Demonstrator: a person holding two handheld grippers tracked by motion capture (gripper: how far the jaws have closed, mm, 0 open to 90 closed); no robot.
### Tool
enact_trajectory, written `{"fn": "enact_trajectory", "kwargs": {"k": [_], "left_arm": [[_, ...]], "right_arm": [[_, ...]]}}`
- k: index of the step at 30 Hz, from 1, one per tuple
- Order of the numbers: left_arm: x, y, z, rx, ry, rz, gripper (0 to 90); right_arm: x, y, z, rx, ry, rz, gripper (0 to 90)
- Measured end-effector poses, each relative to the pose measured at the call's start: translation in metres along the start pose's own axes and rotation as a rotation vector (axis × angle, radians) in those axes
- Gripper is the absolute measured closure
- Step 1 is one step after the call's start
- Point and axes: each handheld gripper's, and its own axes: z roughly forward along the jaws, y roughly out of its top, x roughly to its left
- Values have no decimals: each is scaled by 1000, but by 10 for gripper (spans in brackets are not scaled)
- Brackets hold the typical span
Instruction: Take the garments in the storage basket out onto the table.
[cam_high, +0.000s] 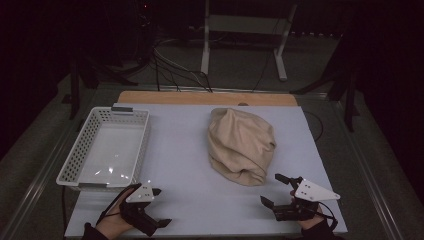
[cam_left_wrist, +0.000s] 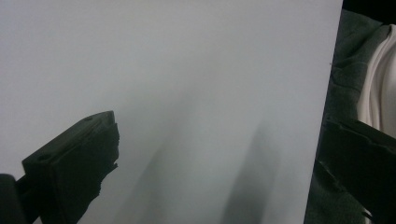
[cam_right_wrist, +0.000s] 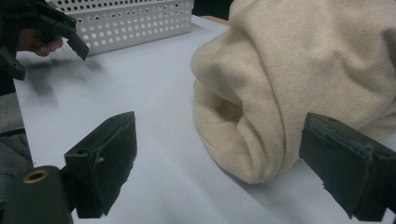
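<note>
Crumpled cream knitted cloth lies just ahead of right gripper, jaws spread. Left gripper jaws spread over bare white tabletop near its front edge.

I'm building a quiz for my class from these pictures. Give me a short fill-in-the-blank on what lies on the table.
1. The white basket with holes in its walls holds ____.
2. The bundled cloth is ____ in colour.
3. The jaws of the right gripper stand ____.
4. In the high view, the basket sits to the ____ of the cloth.

Missing words: nothing; beige; open; left
</note>
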Motion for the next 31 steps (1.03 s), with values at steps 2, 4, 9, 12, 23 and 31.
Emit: {"fn": "enact_trajectory", "kwargs": {"k": [2, 4, 9, 12, 23, 31], "left_arm": [[1, -1, 0, 0, 2, -6, 1], [1, -1, 0, -7, 0, -5, 1], [1, 0, 1, -21, 0, -4, 1], [1, 1, 2, -28, 1, -7, 0], [-1, 2, 3, -28, -9, 7, 1], [-2, 3, 4, -19, -11, 14, 1]], "right_arm": [[0, 1, 1, 3, -7, -8, 115], [1, 0, 1, 6, -4, -12, 115], [0, -2, 1, 17, -4, -18, 115], [-2, -4, 1, 19, -9, -14, 115], [-10, -8, 1, 44, -45, 4, 115], [-10, -9, 3, 54, -45, 6, 115]]}}
